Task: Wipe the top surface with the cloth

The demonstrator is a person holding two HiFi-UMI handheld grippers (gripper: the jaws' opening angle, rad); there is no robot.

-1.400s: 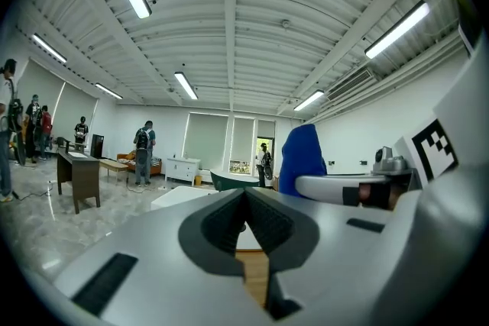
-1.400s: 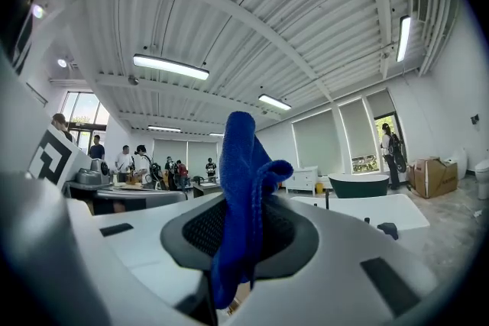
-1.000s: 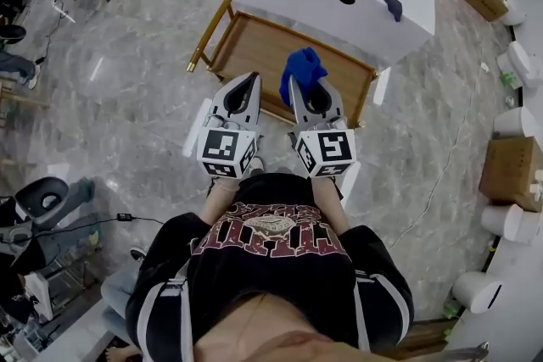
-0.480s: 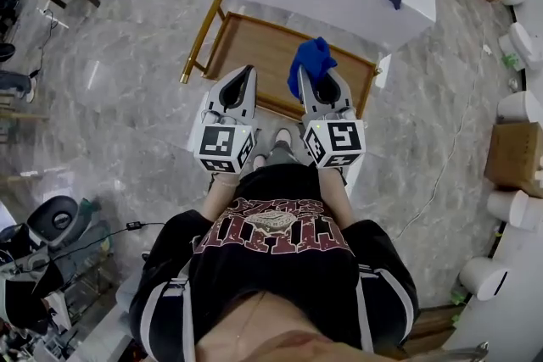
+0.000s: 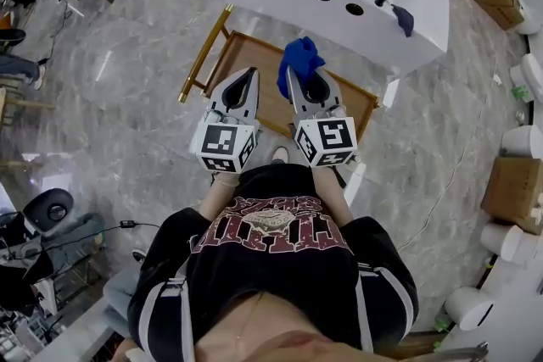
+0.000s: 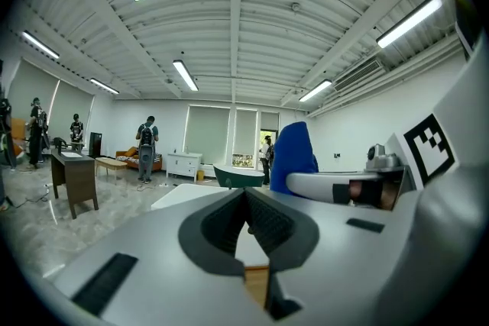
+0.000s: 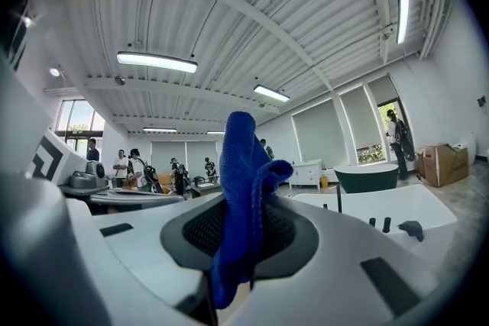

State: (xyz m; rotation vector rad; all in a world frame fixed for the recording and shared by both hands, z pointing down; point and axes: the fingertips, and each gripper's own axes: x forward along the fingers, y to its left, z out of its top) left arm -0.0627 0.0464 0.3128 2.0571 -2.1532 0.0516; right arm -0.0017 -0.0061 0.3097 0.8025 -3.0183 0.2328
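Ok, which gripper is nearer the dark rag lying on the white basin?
Right. The right gripper, holding the blue cloth, hovers over the wooden cart short of the dark rag; the left gripper sits beside it, farther left.

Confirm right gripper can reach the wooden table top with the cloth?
Probably yes. The right gripper, shut on the blue cloth, hangs over the wooden table, whose top looks bare; the left gripper sits beside, not across.

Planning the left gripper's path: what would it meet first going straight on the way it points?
The left gripper would probably reach the white bathtub, passing over the wooden table; depth is unclear.
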